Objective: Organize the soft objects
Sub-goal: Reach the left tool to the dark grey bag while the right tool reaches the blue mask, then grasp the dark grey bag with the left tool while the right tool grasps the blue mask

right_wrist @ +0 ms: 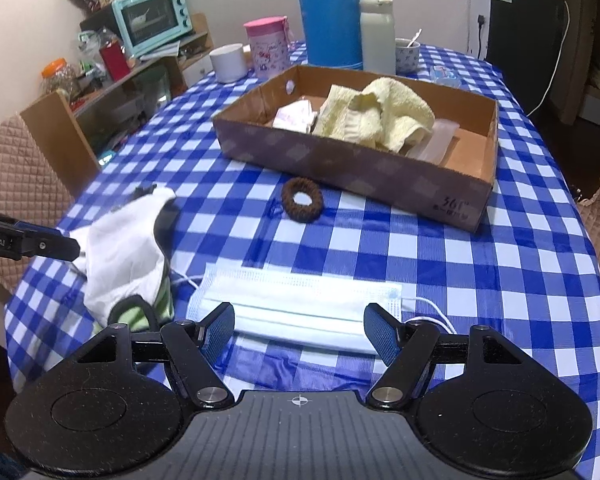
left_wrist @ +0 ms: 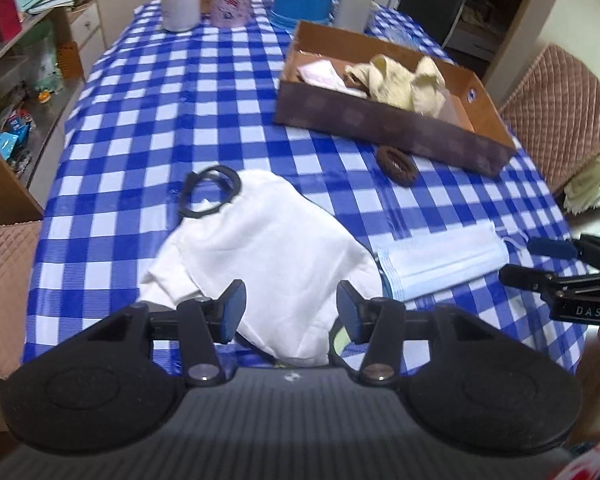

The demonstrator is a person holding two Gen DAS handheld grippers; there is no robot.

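A white cloth bag (left_wrist: 260,248) with black trim lies on the blue checked tablecloth; it also shows in the right wrist view (right_wrist: 124,248). My left gripper (left_wrist: 291,306) is open, its pads on either side of the bag's near edge. A light blue face mask (left_wrist: 440,264) lies to its right. My right gripper (right_wrist: 300,330) is open just above the mask (right_wrist: 300,308). A brown hair scrunchie (right_wrist: 302,199) lies in front of a cardboard box (right_wrist: 340,164) that holds a yellow towel (right_wrist: 380,118) and a pink packet (right_wrist: 294,116).
A white mug (right_wrist: 228,62), a pink cup (right_wrist: 268,46), a blue thermos (right_wrist: 328,12) and a white bottle (right_wrist: 377,32) stand behind the box. Quilted chairs (left_wrist: 560,108) flank the table. A cluttered shelf with a teal oven (right_wrist: 152,18) is at the left.
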